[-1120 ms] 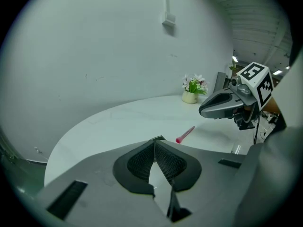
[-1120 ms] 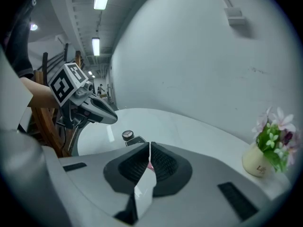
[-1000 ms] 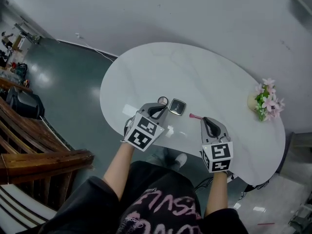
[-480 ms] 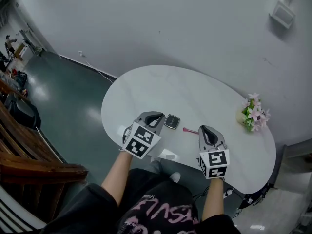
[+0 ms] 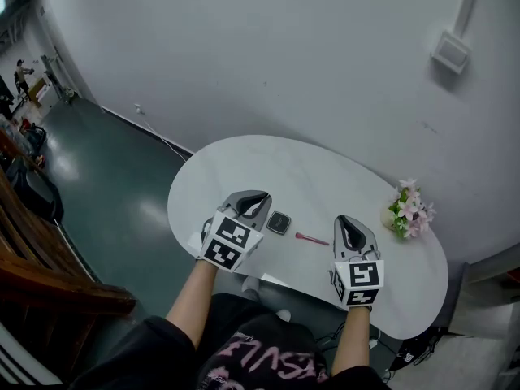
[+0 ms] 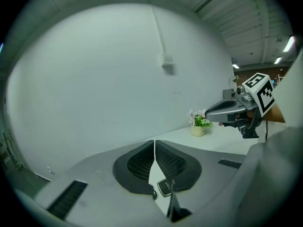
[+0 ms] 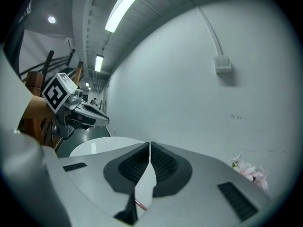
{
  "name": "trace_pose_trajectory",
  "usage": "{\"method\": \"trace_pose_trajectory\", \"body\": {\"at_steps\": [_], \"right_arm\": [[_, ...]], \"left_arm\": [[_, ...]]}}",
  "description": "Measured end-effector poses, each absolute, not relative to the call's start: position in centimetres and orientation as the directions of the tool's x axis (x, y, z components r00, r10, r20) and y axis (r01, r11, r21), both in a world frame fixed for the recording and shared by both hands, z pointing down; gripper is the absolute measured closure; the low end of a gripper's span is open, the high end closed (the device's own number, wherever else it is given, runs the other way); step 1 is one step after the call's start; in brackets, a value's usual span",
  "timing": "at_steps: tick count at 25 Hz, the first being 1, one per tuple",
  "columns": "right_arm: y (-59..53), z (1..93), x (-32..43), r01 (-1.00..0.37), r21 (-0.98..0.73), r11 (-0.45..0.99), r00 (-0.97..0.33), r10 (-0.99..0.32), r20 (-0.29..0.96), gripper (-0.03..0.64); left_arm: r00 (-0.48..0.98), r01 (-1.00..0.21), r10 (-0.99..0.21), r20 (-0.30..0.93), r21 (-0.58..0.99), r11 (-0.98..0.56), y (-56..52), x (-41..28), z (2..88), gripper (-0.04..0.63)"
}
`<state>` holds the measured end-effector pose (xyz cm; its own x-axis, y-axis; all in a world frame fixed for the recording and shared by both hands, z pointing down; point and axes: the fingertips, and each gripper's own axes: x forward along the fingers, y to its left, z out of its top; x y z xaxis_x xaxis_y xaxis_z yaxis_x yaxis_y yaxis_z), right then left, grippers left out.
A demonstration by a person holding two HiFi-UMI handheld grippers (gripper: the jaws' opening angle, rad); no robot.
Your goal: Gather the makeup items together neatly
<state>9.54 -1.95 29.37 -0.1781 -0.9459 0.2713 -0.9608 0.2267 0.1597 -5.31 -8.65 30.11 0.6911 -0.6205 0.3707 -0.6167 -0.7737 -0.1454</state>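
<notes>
Above the near edge of the white oval bench (image 5: 309,165), both bare forearms reach forward from the person's body, roughly parallel and well apart. Each carries its claw clear of the surface, aimed toward the wall and tilted slightly down. The left claw (image 5: 258,197) is clenched, pads pressed together with nothing between them. The right claw (image 5: 342,220) is likewise clenched and empty. A dark square compact (image 5: 279,223) lies flat on the bench, seen in the head view just right of the left claw's tip. A thin pink stick (image 5: 311,239) lies near it, between the two claws. A flower pot (image 5: 406,211) stands well apart, towards the bench's right end.
</notes>
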Motion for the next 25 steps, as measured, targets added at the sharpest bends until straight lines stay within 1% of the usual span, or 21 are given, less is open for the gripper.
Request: {"method": "trace_pose_trajectory", "body": {"at_steps": [5,11,15,25], "right_arm": [[-1.9,25.5,10.9,-0.978,0.1,0.184,-0.166,-0.972,0.165,0.549],[-1.4,23.7,12.3,-0.982,0.116,0.146,-0.133,-0.984,0.118,0.551],[-0.9,23.7,12.7,-0.985,0.111,0.132,-0.12,-0.987,0.107,0.551],[-0.4,24.6,13.3,-0.987,0.106,0.122,-0.109,-0.987,0.119,0.554]], "left_arm": [[0.698,-0.64,-0.655,0.29,-0.159,-0.752,-8.6,-4.9,26.8,0.577],[0.686,-0.682,-0.698,0.207,-0.154,-0.716,-8.7,-4.8,23.3,0.577],[0.682,-0.698,-0.708,0.185,-0.128,-0.705,-8.5,-5.0,23.3,0.577],[0.68,-0.696,-0.711,0.178,-0.148,-0.703,-7.9,-4.7,23.9,0.583]]}}
